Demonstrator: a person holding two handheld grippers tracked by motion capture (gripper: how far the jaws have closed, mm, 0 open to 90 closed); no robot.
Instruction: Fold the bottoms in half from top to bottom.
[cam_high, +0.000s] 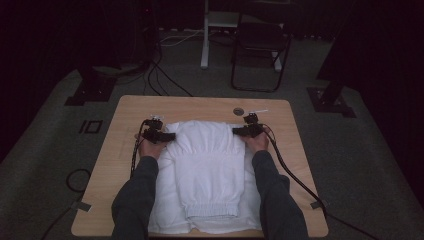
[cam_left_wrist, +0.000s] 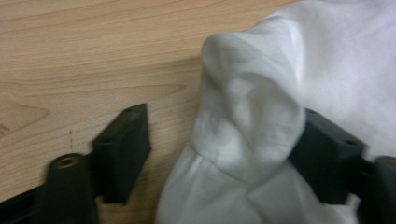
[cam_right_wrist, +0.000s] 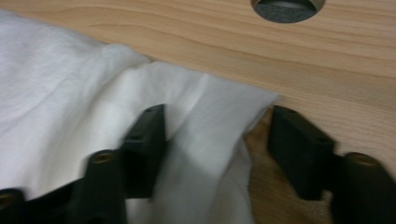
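Dim room, wooden table (cam_high: 125, 107) | white garment (cam_high: 210, 165) lies mid-table, sleeves folded in | left gripper (cam_high: 161, 135) part-open, bunched corner between jaws, not pinched | right gripper (cam_high: 246, 131) part-open astride opposite corner | judgement: sides done, lengthwise fold left

no readable text, labels, brands or numbers anywhere in these views
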